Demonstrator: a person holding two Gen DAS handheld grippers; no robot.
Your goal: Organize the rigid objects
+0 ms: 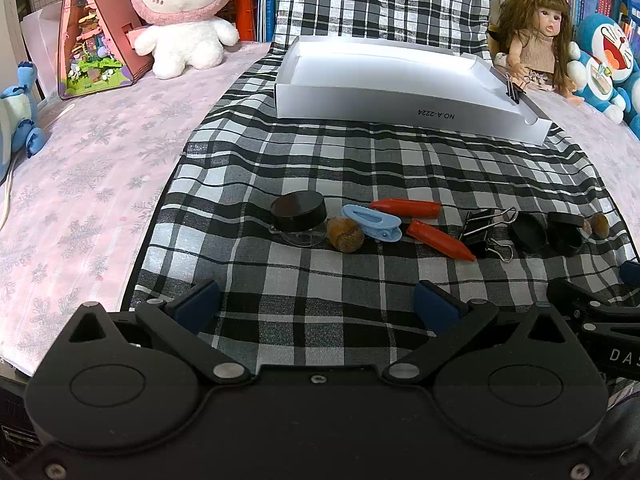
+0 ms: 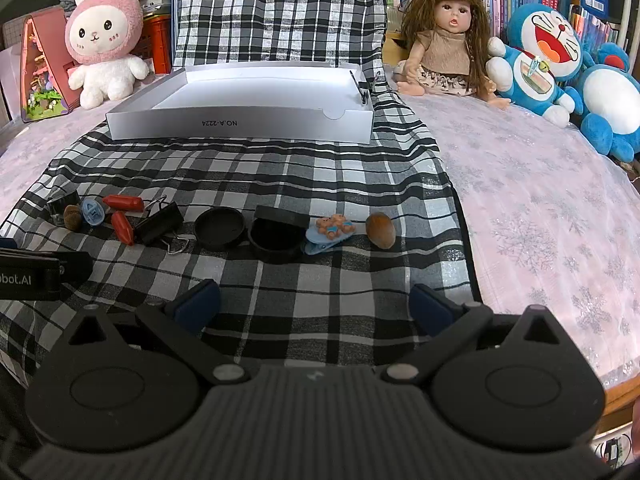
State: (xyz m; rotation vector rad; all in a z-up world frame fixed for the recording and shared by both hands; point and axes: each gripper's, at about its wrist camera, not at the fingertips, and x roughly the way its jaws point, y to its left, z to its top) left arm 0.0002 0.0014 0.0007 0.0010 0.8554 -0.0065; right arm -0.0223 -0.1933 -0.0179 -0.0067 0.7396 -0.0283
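A row of small items lies on the checked cloth [image 1: 360, 160]: a small jar with a black lid [image 1: 298, 218], a brown nut [image 1: 345, 235], a blue clip [image 1: 372, 222], two red caps [image 1: 406, 208] [image 1: 438, 239], a black binder clip [image 1: 482, 230] and two black lids [image 1: 528, 233] [image 1: 565, 232]. The right wrist view adds a bear-decorated clip [image 2: 330, 232] and a second nut [image 2: 381, 230]. A white box [image 1: 380, 80] [image 2: 240, 120] stands behind. My left gripper [image 1: 316, 300] and right gripper [image 2: 314, 300] are open and empty, short of the row.
A pink bunny plush [image 1: 182, 12], a toy house [image 1: 94, 36], a doll [image 2: 446, 36] and blue plush toys [image 2: 536, 52] line the back. A binder clip [image 1: 514, 90] sits on the box's right rim. Pink snowflake cloth [image 2: 540, 220] covers the table.
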